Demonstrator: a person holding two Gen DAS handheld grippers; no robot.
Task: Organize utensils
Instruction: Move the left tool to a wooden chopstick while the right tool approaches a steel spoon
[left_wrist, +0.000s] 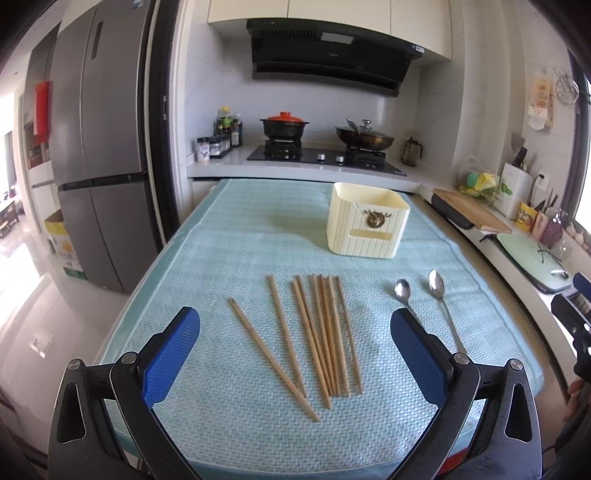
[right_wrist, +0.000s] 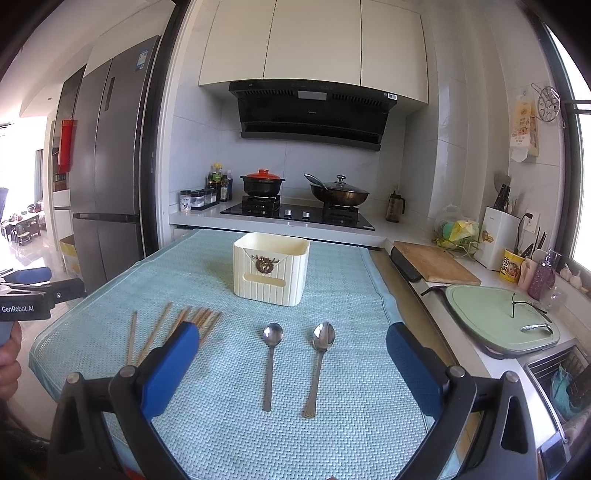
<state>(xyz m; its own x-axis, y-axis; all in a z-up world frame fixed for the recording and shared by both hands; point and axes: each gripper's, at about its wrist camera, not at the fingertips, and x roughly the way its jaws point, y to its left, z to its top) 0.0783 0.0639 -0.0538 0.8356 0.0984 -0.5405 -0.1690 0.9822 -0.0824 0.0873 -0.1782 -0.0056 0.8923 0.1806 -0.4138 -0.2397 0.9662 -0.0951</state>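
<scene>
Several wooden chopsticks (left_wrist: 325, 332) lie fanned on the light blue mat (left_wrist: 229, 236), straight ahead of my left gripper (left_wrist: 295, 328), which is open above the mat's near edge. Two metal spoons (right_wrist: 271, 363) (right_wrist: 319, 360) lie side by side, bowls pointing away, between the fingers of my open right gripper (right_wrist: 290, 343). A cream ribbed utensil holder (right_wrist: 271, 271) stands upright at the far side of the mat, empty as far as I see. The chopsticks (right_wrist: 177, 328) show at the left of the right wrist view, partly behind the left finger.
Beyond the mat is a stove (right_wrist: 295, 214) with a red-lidded pot (right_wrist: 263, 182) and a wok. A counter on the right carries a cutting board (right_wrist: 436, 264), a green tray (right_wrist: 498, 317) and a sink. A fridge (left_wrist: 96, 147) stands left. A person's hand (right_wrist: 9, 354) holds the left gripper.
</scene>
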